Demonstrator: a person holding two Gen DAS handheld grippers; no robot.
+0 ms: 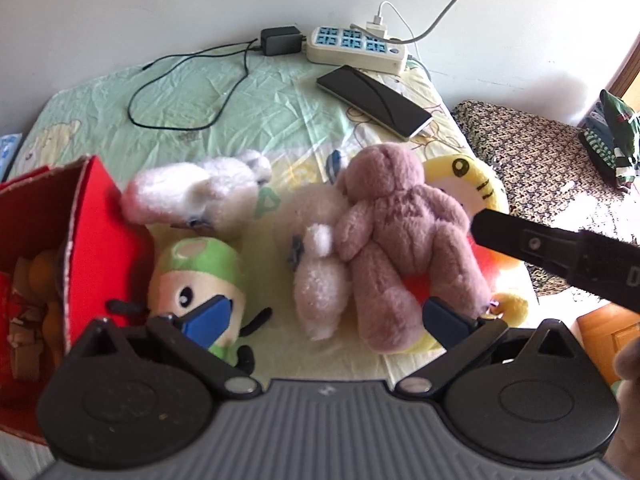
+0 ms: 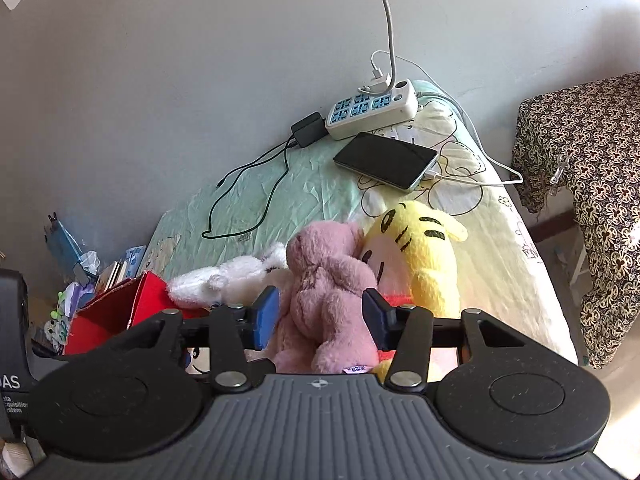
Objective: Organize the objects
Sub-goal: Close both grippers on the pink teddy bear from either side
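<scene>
The left hand-held gripper (image 1: 326,322) has a ribbed grey body with a small white compass-like mark at its 12 o'clock edge. Two round black discs flank it, and black arms pinned by silver rivets run out to two fingers (image 1: 210,320) with blue pads. The right hand-held gripper (image 2: 320,316) is built the same: ribbed dark grey body, black discs, silver rivets, blue-faced fingers (image 2: 264,316). At 9 o'clock in the right wrist view a black casing carries white lettering, partly cut off, perhaps ending "AS".
</scene>
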